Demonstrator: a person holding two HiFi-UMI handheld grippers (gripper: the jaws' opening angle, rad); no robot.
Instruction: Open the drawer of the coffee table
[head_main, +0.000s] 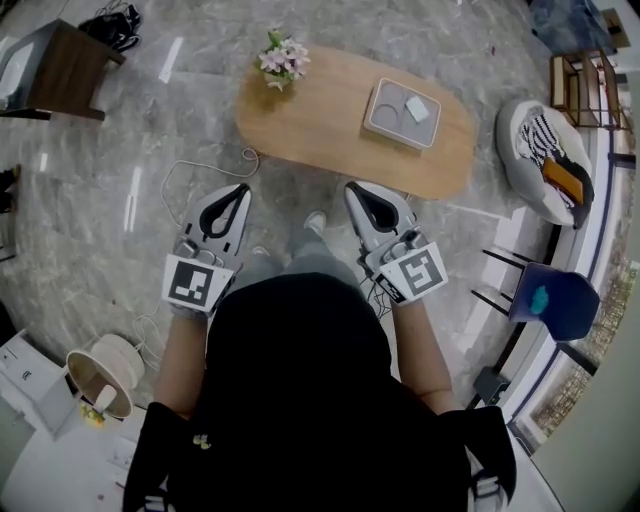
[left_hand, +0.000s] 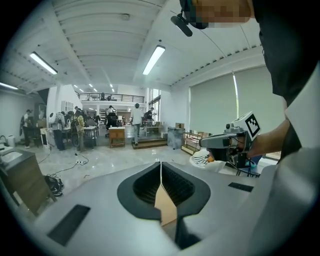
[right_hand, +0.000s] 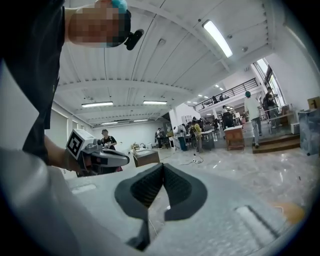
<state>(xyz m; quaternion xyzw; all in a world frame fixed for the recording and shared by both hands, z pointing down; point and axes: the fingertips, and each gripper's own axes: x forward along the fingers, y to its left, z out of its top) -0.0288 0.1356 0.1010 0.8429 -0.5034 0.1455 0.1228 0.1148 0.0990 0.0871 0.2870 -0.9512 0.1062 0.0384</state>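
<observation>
The oval wooden coffee table (head_main: 320, 125) stands on the marble floor ahead of me; no drawer shows on it from above. On its top are a small bunch of flowers (head_main: 283, 60) and a grey tray (head_main: 385, 125). My left gripper (head_main: 240, 190) and right gripper (head_main: 351, 188) hover side by side short of the table's near edge, both pointing toward it. Each is shut with nothing held. In the left gripper view the jaws (left_hand: 160, 165) meet, and the right gripper (left_hand: 206, 142) shows beside them. In the right gripper view the jaws (right_hand: 163, 166) are also together, with the left gripper (right_hand: 122, 160) alongside.
A white cable (head_main: 195, 170) loops on the floor left of the table. A white beanbag (head_main: 528, 165) and a blue chair (head_main: 555, 300) stand at the right, a dark side table (head_main: 65, 65) at the far left. A round white basket (head_main: 105, 370) sits near my left elbow.
</observation>
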